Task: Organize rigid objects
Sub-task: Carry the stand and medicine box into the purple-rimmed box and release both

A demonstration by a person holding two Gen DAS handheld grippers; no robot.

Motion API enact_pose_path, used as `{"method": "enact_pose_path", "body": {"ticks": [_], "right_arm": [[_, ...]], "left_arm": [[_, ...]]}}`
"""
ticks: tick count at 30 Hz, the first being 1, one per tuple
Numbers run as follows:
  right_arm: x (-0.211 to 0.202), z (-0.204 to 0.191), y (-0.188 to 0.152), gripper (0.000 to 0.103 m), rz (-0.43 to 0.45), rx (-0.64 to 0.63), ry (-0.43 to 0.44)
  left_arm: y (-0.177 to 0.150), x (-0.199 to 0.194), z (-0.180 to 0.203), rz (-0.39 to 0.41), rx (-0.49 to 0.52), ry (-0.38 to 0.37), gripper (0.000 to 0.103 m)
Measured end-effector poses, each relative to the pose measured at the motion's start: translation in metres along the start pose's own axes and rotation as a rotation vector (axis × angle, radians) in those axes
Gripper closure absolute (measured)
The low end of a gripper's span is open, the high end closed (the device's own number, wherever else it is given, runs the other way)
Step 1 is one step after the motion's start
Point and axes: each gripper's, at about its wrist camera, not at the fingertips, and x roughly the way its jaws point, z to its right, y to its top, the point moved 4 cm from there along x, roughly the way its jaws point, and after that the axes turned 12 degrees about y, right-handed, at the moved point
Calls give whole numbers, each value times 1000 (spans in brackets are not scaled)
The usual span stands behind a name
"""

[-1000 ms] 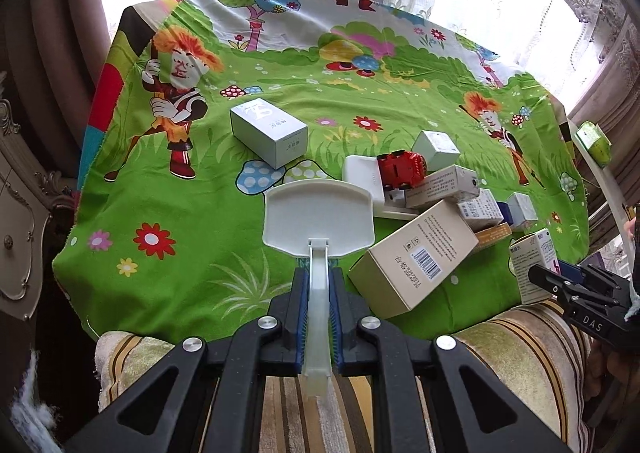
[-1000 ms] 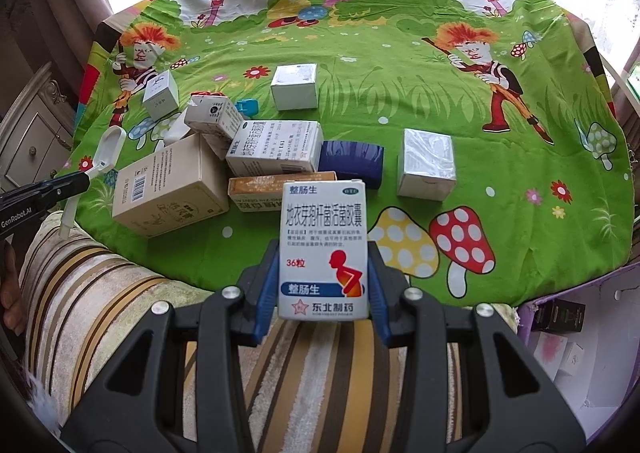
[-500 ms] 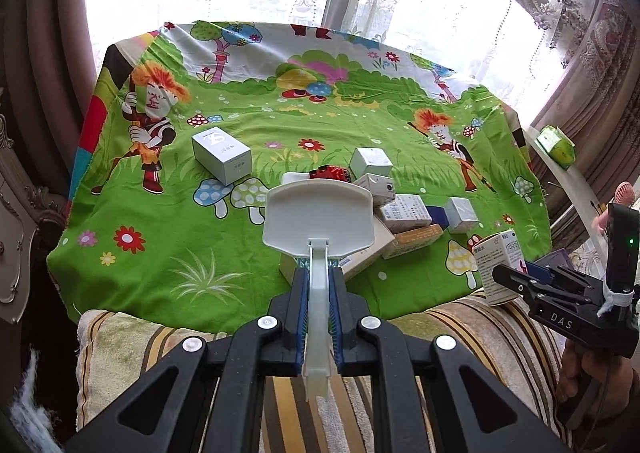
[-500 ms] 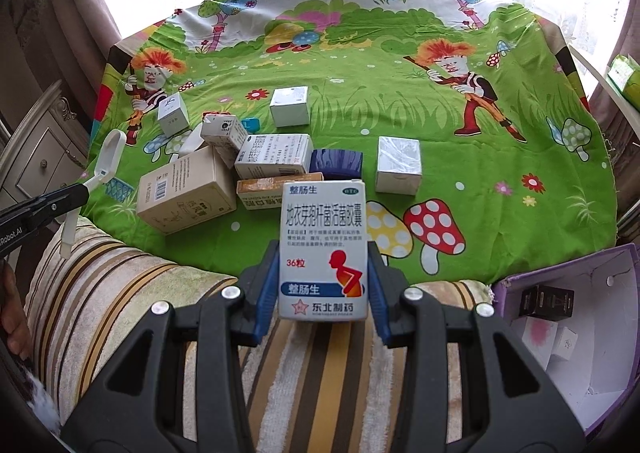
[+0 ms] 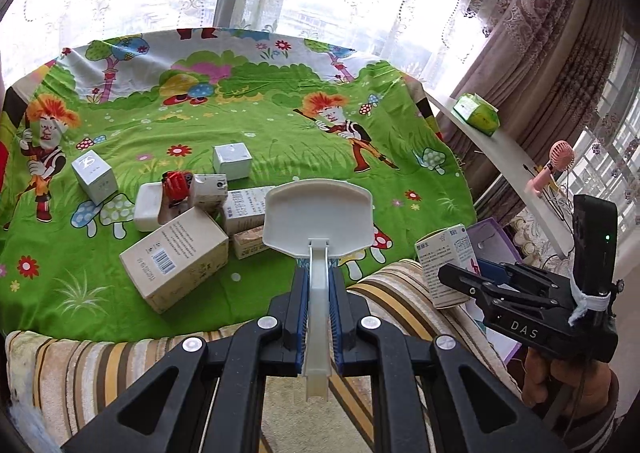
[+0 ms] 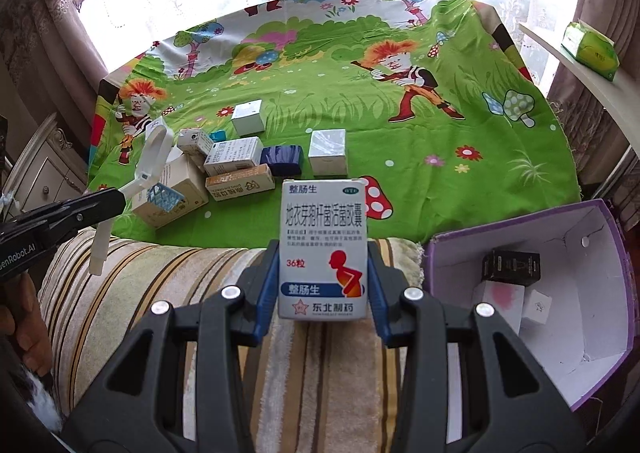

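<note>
Tabletop (image 6: 460, 181) under green cartoon cloth carries cluster of cartons. Purple storage box (image 6: 608, 213) at near right edge, few small boxes inside. Medicine carton (image 6: 323, 249) upright in right tool (image 6: 323, 281), pads clamped on its narrow sides, hanging above striped cushion beside purple box. Carton likely light, stiff but crushable; side grip low on body suits it. White scoop (image 5: 318, 213) pinched by its handle in left tool (image 5: 318, 313), fully together; light, rigid plastic.

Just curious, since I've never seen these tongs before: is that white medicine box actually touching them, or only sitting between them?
Touching. The right wrist view shows both blue pads of the right tongs pressed flat on the sides of the medicine box, held upright.
</note>
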Motion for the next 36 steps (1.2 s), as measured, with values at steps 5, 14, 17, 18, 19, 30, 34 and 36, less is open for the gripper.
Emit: {"method": "enact_pose_path", "body": {"ticks": [5,14,17,18,19,30,34,36], "right_arm": [[-22,36,-8,59,22,63,-54],[-64,97,-19,59,80,169,-152],[-74,112,-21,59,96,197,-179],[-77,116,-22,59,102,206,-190],[-80,120,-22,58,109,215,-199],[-100,142,-26,27,162,277,-239],[-97,139,-26,27,153,271,-222],[-94,136,-26,27,144,264,-212]], "left_arm": [[0,7,38,-16,44,-74,92],[-10,16,103,-66,139,-179,92],[-14,18,122,-84,168,-213,92],[-16,18,128,-90,177,-228,92],[-17,18,134,-95,186,-242,92],[-27,26,168,-151,205,-345,79],[-24,27,159,-149,178,-336,76],[-23,26,156,-143,173,-330,75]]}}
